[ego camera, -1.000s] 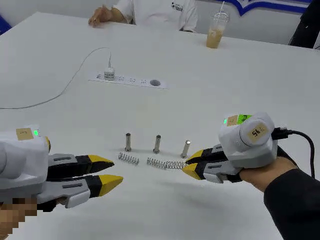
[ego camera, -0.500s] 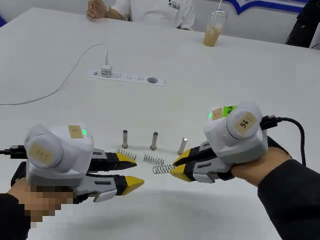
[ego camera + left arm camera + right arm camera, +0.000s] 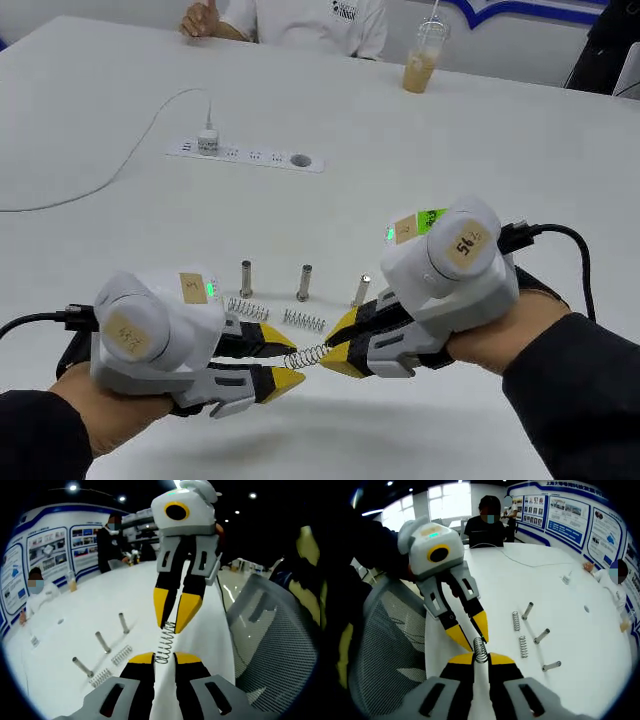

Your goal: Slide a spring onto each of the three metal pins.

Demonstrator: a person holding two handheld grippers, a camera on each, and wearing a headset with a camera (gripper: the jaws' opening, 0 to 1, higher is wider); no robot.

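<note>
Rig — left gripper [image 3: 298, 361]: rounded white-grey shell, black jaws tipped yellow, tan square labels, green light, black cable [image 3: 40, 321] | right gripper [image 3: 332, 348]: same build, numbered round label, green sticker, thick black lead [image 3: 570, 240] | sleeves [image 3: 575, 400]: dark, on both arms.

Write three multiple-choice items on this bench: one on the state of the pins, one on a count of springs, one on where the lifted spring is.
1. The three pins are:
A. all bare
B. one carrying a spring
C. all carrying springs

2. How many springs lie on the table?
A. one
B. two
C. three

3. The lifted spring is:
A. between the tips of the left gripper and right gripper
B. on the middle pin
C. flat on the table

Key: 1 A, no coil surrounds any pin. 2 B, two lie in front of the pins. 3 A, it reaches from one gripper's tips to the other's.
</note>
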